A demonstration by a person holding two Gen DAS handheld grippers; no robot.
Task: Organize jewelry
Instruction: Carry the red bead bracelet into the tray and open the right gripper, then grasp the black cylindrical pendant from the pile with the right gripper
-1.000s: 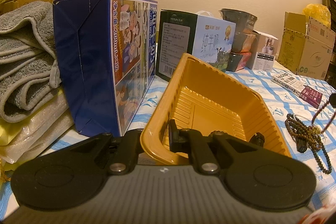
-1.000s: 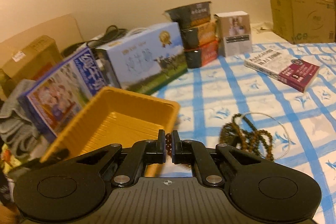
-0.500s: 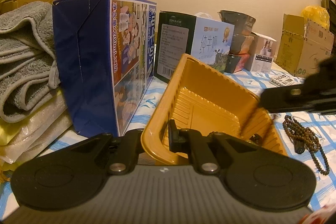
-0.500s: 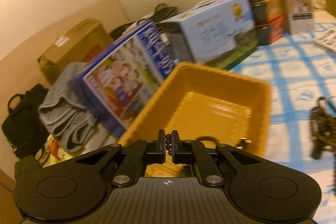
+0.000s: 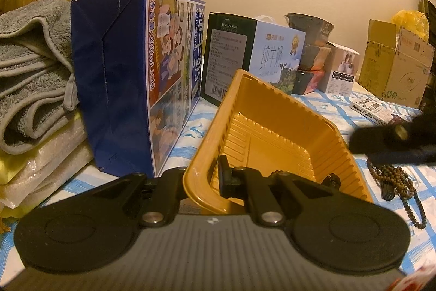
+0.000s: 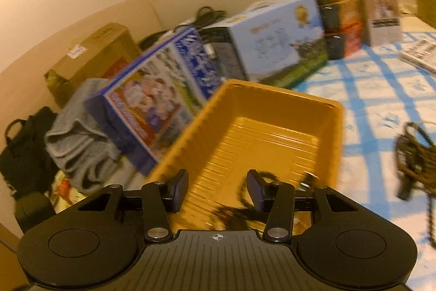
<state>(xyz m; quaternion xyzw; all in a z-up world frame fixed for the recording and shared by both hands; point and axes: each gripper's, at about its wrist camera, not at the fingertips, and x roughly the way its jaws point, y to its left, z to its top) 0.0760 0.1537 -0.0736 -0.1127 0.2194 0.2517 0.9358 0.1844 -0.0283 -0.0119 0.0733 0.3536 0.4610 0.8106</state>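
Note:
My left gripper (image 5: pixel 203 182) is shut on the near rim of the yellow plastic tray (image 5: pixel 272 124), which it holds tilted up off the checked cloth. My right gripper (image 6: pixel 217 188) hangs over the tray (image 6: pixel 261 124) with its jaws opening and nothing pressed between the pads. A dark bead bracelet (image 6: pixel 259 177), blurred, lies in the tray just beyond the right finger. In the left wrist view a few of its beads (image 5: pixel 278 172) show low in the tray. One right gripper finger (image 5: pixel 381 139) reaches in from the right. A heap of brown bead strings (image 5: pixel 392 182) (image 6: pixel 414 157) lies on the cloth right of the tray.
A blue milk carton box (image 5: pixel 122 72) stands close left of the tray, with folded grey towels (image 5: pixel 27 67) beyond it. Behind are a light blue box (image 5: pixel 275 56), stacked bowls (image 5: pixel 310 45), a cardboard box (image 5: pixel 395 70) and a book (image 5: pixel 370 108).
The right gripper swung left from over the cloth to over the tray, then opened and let go of the bead bracelet. The left gripper and tray stayed put.

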